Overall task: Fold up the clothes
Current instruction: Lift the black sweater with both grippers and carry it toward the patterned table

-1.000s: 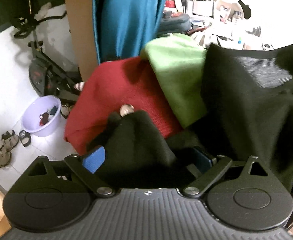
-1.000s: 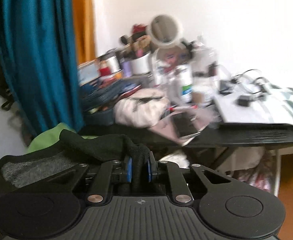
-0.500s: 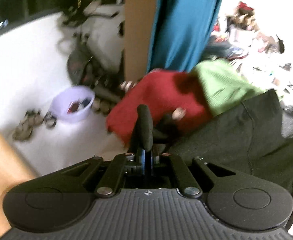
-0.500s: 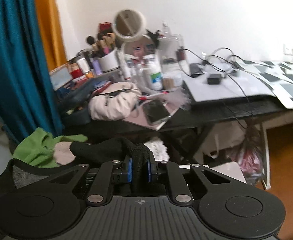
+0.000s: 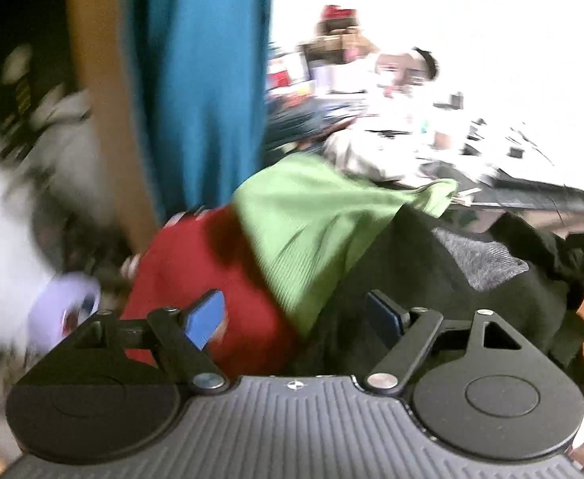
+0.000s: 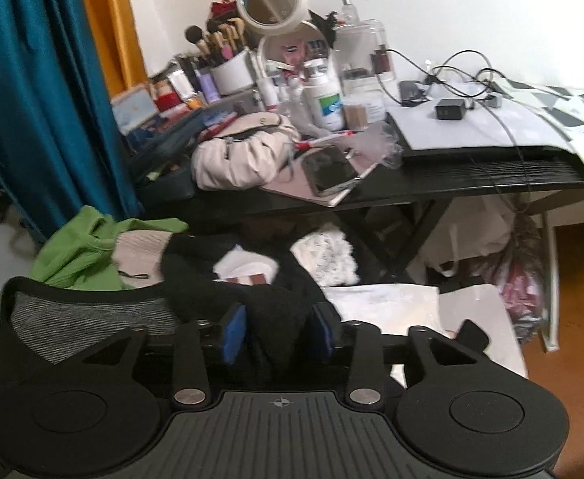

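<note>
Cluttered black desk (image 6: 471, 183) beside teal curtain (image 6: 32, 99); no label legible. Left gripper (image 5: 296, 315), just opened wide, is seen empty; right gripper (image 6: 278, 335), just half-opened, straddles black garment (image 6: 280, 311), unpressed.

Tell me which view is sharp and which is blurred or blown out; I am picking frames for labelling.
Left wrist view: motion-smeared, worst at the left edge; the wall and desk top right are blown out white, though the green top stays readable. Right wrist view: mostly sharp, evenly lit, the mirror and desk crisp, only the near black garment soft; fisheye bends both.
</note>
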The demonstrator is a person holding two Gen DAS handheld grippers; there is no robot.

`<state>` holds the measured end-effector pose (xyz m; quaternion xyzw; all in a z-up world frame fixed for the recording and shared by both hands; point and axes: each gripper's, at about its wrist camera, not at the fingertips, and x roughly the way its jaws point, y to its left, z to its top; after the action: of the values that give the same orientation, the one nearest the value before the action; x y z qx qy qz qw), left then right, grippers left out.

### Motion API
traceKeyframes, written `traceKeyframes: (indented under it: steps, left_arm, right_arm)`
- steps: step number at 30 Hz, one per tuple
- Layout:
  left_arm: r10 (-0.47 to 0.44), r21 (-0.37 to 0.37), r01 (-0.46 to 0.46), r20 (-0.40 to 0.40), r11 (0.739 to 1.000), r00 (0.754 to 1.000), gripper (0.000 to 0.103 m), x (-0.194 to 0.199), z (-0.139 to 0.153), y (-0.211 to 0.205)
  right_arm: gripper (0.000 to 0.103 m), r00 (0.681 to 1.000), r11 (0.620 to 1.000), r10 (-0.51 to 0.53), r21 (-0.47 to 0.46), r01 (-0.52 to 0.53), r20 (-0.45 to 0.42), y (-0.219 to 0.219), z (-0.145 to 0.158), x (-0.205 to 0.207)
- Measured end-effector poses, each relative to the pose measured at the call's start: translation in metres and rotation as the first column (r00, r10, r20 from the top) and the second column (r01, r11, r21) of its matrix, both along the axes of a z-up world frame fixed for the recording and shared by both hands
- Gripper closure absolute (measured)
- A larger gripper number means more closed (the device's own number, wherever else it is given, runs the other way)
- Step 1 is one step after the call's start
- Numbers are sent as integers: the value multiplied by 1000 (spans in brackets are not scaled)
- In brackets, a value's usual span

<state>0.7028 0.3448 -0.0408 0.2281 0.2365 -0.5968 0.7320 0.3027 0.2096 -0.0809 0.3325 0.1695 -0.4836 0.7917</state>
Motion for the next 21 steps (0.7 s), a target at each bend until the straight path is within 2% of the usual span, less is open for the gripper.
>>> traceKeyframes:
  steps: [2, 4, 5, 7, 11, 15, 17, 18, 19, 20, 21]
  left_arm:
    - [-99, 21, 100, -16, 995, 995, 22, 10, -9, -25]
    - [-115, 40, 118, -79, 992, 990, 22, 20, -19, -33]
    - [-120, 48, 126, -111, 991, 987, 18, 25, -24, -37]
    - [-128, 66, 141, -176, 988, 976, 13, 35, -34, -45]
    - [-49, 54, 73, -349, 996, 936, 14, 48, -45, -31]
    - [-37, 58, 64, -383, 996, 923, 14, 40, -46, -10]
    - [-53, 78, 92, -401, 993, 915, 17, 35, -48, 0]
    - [-74, 94, 123, -410, 988, 909, 21, 31, -49, 3]
    - [-98, 106, 153, -407, 982, 908, 32, 26, -50, 5]
    - [-122, 118, 181, -389, 976, 913, 49, 19, -49, 7]
    - [-132, 134, 196, -382, 971, 915, 58, 15, -49, 6]
  right_arm:
    - [45, 998, 1000, 2, -7, -2, 62, 3, -7, -7]
    - [44, 997, 1000, -12, 8, 12, 80, 6, -17, -10]
    - [43, 996, 1000, -17, 14, 15, 88, 6, -22, -11]
    - [37, 995, 1000, -25, 19, 23, 96, 7, -30, -9]
    - [26, 998, 999, -17, 39, 15, 65, 4, -46, -1]
    - [23, 997, 992, -18, 129, 8, 75, -3, -64, 0]
    - [31, 995, 988, 4, 151, -19, 95, -2, -70, 1]
    - [45, 995, 987, 19, 156, -35, 103, -2, -70, 0]
    - [62, 994, 986, 31, 158, -47, 102, -2, -69, 0]
    - [71, 994, 985, 42, 161, -58, 102, -1, -67, 0]
    - [85, 994, 985, 49, 158, -64, 96, -1, -65, 0]
